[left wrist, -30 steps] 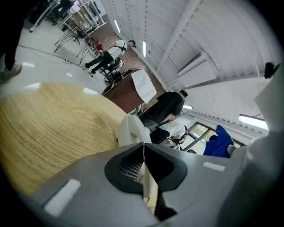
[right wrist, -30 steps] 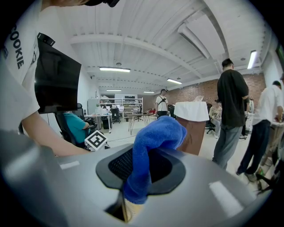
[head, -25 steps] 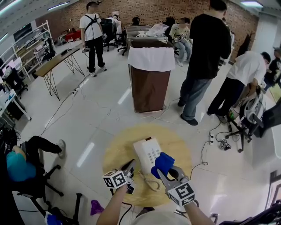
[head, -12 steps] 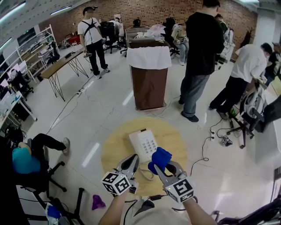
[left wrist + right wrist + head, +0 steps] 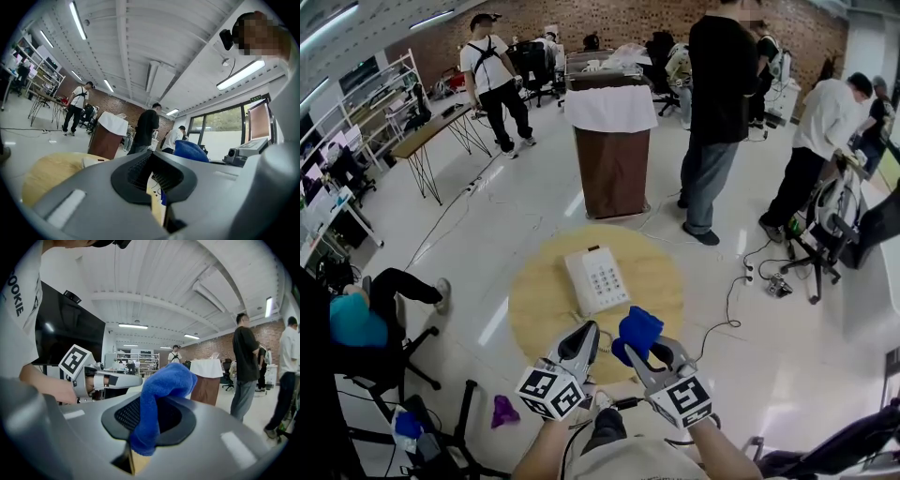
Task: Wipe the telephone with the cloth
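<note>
Nearest, short of the telephone (image 5: 595, 279): left gripper (image 5: 584, 330), fingers closed on nothing. The right gripper (image 5: 645, 352) is just beside it, fingers clamping the blue cloth (image 5: 637, 329). Both hang over the near table (image 5: 534, 305) edge, apart from the telephone. Telephone sits mid-table, bare wood all round. Beyond it open floor (image 5: 534, 211), then a brown lectern (image 5: 612, 164).

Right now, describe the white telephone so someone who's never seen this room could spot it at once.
Find the round pale wooden table, nearer than the brown lectern draped in white. The white push-button telephone lies near its middle; its key grid sets it apart from the fluffy blue cloth held at the near edge.
</note>
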{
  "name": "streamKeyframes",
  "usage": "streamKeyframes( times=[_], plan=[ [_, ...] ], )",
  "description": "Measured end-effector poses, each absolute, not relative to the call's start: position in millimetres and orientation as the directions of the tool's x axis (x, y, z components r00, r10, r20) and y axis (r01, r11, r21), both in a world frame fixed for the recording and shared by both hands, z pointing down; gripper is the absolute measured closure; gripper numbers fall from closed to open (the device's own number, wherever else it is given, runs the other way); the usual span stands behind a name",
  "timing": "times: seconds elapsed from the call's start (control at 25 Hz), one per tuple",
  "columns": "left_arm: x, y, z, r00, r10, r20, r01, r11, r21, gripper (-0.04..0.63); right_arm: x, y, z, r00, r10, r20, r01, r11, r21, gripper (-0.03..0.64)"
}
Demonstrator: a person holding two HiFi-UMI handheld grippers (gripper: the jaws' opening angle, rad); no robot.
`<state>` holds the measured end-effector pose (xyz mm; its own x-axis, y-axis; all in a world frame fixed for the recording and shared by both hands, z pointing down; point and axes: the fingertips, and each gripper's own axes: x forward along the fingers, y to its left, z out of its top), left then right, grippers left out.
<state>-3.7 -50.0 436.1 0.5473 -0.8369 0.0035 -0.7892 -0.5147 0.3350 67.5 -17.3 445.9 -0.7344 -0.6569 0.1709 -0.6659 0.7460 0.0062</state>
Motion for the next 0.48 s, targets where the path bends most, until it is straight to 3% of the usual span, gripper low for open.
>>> streamKeyframes(
  times=[0.48],
  plan=[
    [37, 28, 429, 0.527, -0.85, -0.003, -0.826, -0.513, 0.235, 0.595, 81, 40, 445, -0.752, -0.645, 0.137, -0.651, 0.759, 0.0, 0.548]
  ],
)
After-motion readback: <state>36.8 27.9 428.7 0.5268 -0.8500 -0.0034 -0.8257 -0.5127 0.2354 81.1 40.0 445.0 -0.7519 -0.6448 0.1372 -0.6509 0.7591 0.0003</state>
